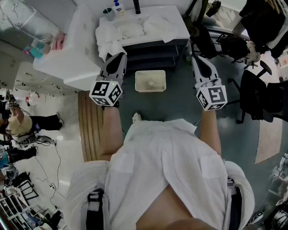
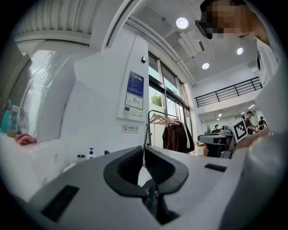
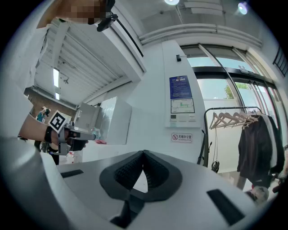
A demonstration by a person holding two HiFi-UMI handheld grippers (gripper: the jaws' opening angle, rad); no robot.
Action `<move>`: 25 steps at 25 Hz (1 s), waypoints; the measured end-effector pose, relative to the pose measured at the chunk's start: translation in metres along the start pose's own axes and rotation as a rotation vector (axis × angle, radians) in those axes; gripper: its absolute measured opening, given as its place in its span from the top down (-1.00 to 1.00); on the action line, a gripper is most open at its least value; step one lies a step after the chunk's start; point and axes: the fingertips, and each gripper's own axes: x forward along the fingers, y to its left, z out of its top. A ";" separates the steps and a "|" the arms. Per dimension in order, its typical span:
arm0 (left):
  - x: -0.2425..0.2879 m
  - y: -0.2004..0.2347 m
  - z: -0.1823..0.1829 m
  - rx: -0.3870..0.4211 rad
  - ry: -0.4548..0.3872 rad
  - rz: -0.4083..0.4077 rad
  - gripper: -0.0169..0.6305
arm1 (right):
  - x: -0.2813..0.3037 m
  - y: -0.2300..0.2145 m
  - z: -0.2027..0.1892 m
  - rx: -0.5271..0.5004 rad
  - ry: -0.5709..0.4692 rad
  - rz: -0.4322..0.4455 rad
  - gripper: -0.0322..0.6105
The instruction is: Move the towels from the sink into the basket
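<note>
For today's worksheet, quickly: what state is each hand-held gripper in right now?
Left hand-held gripper: closed, holding nothing.
Right hand-held gripper: closed, holding nothing.

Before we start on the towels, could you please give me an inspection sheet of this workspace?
Surface: white sink unit above a grey floor.
Job's things: white towels heaped over the sink; basket on the floor in front, looks empty.
Clutter: cup and pump bottle at the sink's back.
Grippers: left gripper and right gripper both shut, nothing held.
Cables: black cable on the floor at left.
Surroundings: office chair at right; clothes rack by the wall.
</note>
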 end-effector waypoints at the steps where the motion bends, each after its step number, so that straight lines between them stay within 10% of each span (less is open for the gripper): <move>1: 0.000 0.000 0.001 0.002 0.000 -0.001 0.88 | 0.000 0.000 0.001 -0.002 -0.002 -0.001 0.82; 25: -0.005 -0.003 0.000 0.003 -0.004 -0.010 0.88 | -0.008 -0.004 0.000 -0.004 -0.021 -0.013 0.81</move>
